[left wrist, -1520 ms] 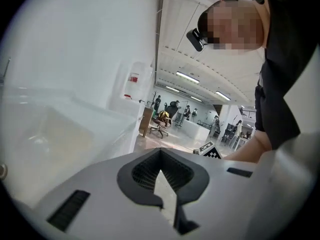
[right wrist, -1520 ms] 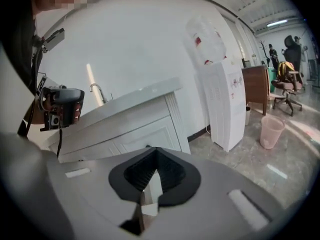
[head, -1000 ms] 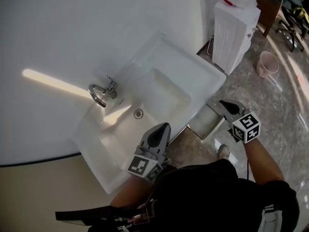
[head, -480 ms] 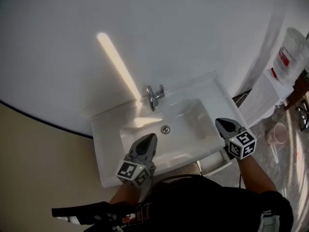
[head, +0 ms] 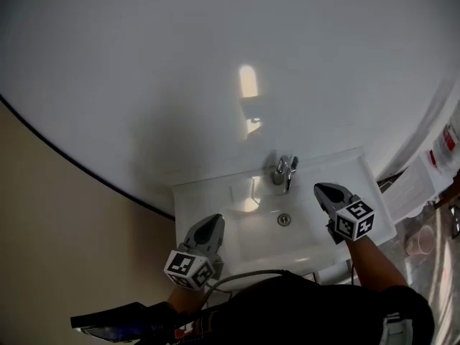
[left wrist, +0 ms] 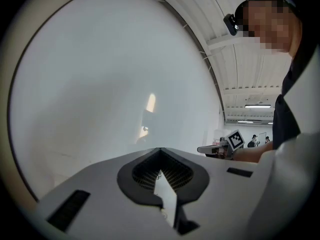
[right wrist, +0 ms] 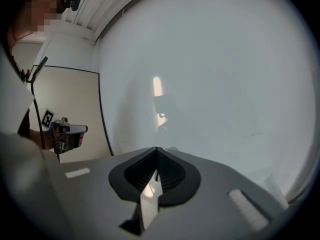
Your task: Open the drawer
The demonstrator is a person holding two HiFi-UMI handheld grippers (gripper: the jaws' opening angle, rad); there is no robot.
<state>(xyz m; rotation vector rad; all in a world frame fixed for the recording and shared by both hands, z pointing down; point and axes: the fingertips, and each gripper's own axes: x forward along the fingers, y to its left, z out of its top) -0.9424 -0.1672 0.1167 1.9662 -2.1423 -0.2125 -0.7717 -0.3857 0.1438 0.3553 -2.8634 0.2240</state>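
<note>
A white washbasin (head: 215, 200) with a chrome faucet (head: 284, 172) is sitting against a large round white wall panel (head: 215, 85) edged by a dark rim, with beige wall (head: 57, 228) showing at the left. Grey stone floor (head: 431, 272) is showing at the right. The drawer (head: 336, 270) is lying under the basin's right front corner, only a pale sliver peeking out. The person is holding both tools level over the basin's front. The left gripper (head: 214, 221) is hovering at the left edge, jaws pressed together and empty. The right gripper (head: 320, 189) is hovering by the right edge, likewise clenched on nothing.
</note>
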